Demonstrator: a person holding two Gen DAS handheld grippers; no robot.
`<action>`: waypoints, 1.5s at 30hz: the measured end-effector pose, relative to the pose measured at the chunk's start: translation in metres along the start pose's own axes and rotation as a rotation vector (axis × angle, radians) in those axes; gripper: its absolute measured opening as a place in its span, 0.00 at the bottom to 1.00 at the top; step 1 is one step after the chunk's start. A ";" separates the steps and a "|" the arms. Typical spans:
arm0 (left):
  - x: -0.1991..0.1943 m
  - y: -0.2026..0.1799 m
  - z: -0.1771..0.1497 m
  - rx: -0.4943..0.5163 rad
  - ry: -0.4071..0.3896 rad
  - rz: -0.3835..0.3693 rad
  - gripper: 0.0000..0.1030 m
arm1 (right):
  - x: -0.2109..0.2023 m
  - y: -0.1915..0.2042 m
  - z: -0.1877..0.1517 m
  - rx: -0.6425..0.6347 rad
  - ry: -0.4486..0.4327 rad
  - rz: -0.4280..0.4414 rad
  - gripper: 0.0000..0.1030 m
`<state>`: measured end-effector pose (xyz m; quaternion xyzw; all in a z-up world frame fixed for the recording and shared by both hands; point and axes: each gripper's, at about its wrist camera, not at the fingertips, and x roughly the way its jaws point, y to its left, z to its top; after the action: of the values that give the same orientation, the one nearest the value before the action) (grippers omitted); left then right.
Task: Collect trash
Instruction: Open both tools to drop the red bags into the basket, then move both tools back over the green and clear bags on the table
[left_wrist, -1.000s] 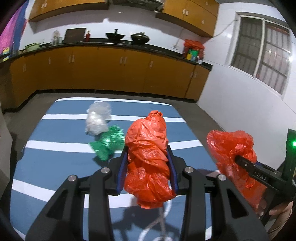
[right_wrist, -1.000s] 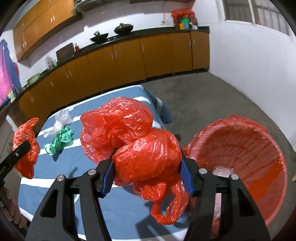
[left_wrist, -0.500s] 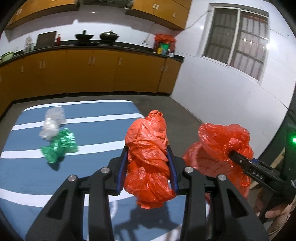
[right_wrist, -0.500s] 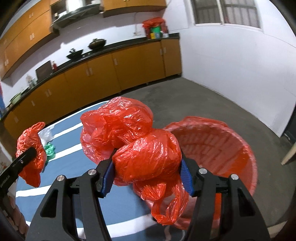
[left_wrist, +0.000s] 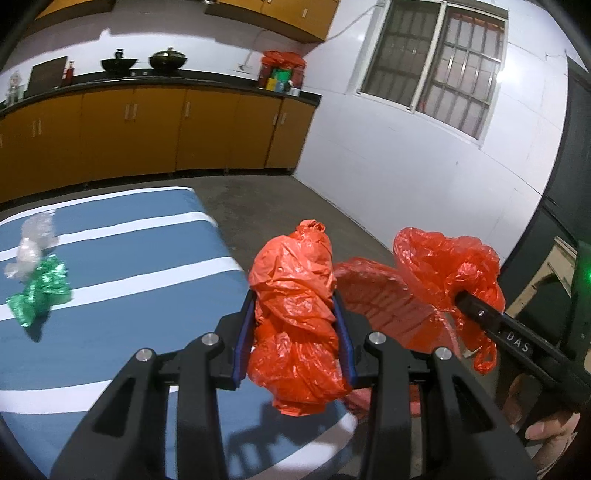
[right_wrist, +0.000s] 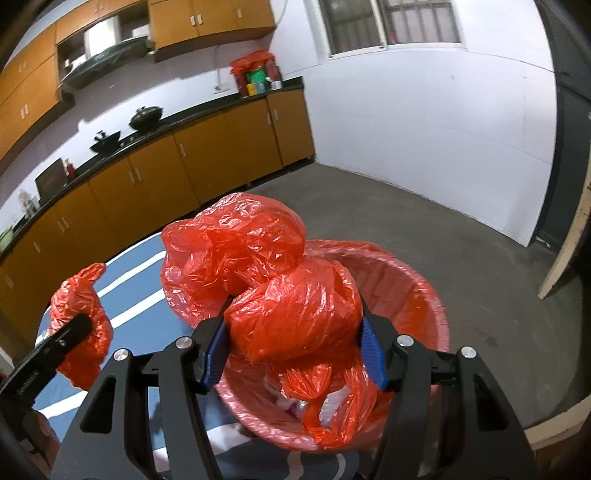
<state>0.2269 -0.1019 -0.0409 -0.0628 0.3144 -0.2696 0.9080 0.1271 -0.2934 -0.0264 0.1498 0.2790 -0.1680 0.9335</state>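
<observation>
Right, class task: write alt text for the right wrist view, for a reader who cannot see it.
The right hand-held gripper clamps a crumpled red plastic bag above a red bin lined with red plastic. At left, the left hand-held gripper holds a second red bag over a blue-and-white striped table; orange kitchen cabinets line the wall behind.

white "das" on right gripper (left_wrist: 461, 295) finger; other lettering unreadable

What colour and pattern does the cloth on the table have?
The cloth is blue with white stripes, seen best in the left wrist view.
</observation>
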 end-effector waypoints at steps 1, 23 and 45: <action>0.003 -0.004 0.000 0.003 0.003 -0.008 0.37 | 0.000 -0.003 0.000 0.006 -0.002 -0.005 0.59; 0.074 -0.065 -0.001 0.066 0.090 -0.152 0.38 | 0.010 -0.043 0.008 0.167 -0.019 -0.059 0.59; 0.071 -0.023 -0.015 0.048 0.088 -0.013 0.71 | 0.018 -0.043 0.010 0.152 -0.016 -0.087 0.74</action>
<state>0.2543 -0.1586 -0.0844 -0.0312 0.3471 -0.2853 0.8928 0.1292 -0.3397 -0.0369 0.2064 0.2643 -0.2303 0.9135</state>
